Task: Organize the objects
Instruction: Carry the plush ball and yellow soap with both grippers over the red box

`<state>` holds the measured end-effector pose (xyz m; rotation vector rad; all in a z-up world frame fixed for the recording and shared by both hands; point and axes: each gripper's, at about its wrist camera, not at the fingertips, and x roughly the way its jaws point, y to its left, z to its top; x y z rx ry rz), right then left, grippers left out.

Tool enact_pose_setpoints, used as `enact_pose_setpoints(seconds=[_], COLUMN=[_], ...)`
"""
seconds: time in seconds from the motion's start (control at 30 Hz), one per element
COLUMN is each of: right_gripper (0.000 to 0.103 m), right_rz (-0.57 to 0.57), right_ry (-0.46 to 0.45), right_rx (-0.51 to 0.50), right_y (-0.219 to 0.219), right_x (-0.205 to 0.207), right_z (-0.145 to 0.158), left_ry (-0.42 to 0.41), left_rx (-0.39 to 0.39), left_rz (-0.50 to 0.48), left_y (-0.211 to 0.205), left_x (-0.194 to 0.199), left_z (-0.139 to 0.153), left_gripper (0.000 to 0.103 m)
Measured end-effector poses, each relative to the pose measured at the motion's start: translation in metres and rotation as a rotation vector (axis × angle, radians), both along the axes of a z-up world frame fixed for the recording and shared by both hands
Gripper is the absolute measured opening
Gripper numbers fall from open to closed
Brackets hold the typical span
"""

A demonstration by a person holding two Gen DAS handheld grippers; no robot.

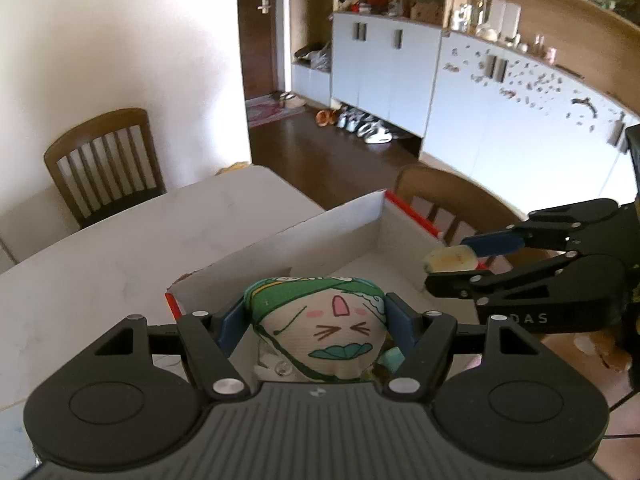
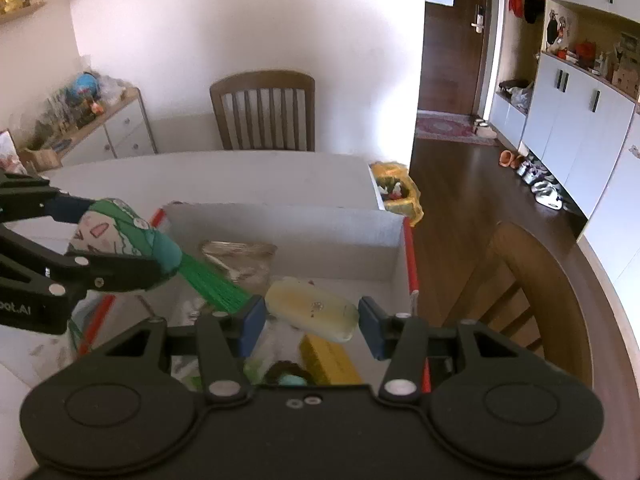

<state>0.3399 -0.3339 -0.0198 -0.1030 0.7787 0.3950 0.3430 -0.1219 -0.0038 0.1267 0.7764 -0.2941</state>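
Note:
My left gripper (image 1: pixel 316 316) is shut on a plush toy (image 1: pixel 332 324) with a green hat and a drawn face, held over the near end of a white cardboard box (image 1: pixel 340 224) with red edges. In the right wrist view the same toy (image 2: pixel 116 228) and its green tassel hang from the left gripper (image 2: pixel 124 236) at the box's left side. My right gripper (image 2: pixel 312 320) is shut on a pale yellow oval piece (image 2: pixel 308 306), above the box (image 2: pixel 288 228). From the left wrist view that gripper (image 1: pixel 450 262) and the yellow piece (image 1: pixel 452 258) sit over the box's right edge.
The box stands on a white table (image 1: pixel 120 260) and holds a clear plastic bag (image 2: pixel 240 256), a yellow carton (image 2: pixel 328 360) and a dark item. Wooden chairs (image 2: pixel 264 108) (image 2: pixel 540 280) flank the table. A yellow bag (image 2: pixel 396 188) sits past the table's far corner.

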Motion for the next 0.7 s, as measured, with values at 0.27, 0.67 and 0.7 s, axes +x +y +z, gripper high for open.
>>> enact_pose_setpoints(seconds=[0.27, 0.67, 0.7], right_gripper=[0.05, 0.05, 0.05], right_rz=[0.031, 0.092, 0.096], right_ry=[0.038, 0.117, 0.133], right_rx=[-0.047, -0.126, -0.129], right_y=[0.008, 0.036, 0.036], right_x=[0.03, 0.061, 0.062], right_z=[-0.029, -0.066, -0.068], left_ry=[0.079, 0.152, 0.158], left_rx=[0.037, 0.092, 0.092], left_rz=[0.036, 0.037, 0.036], left_y=[0.002, -0.001, -0.001], left_x=[0.022, 0.035, 0.035], left_z=[-0.038, -0.071, -0.074], left_gripper=[0.072, 0.072, 0.072])
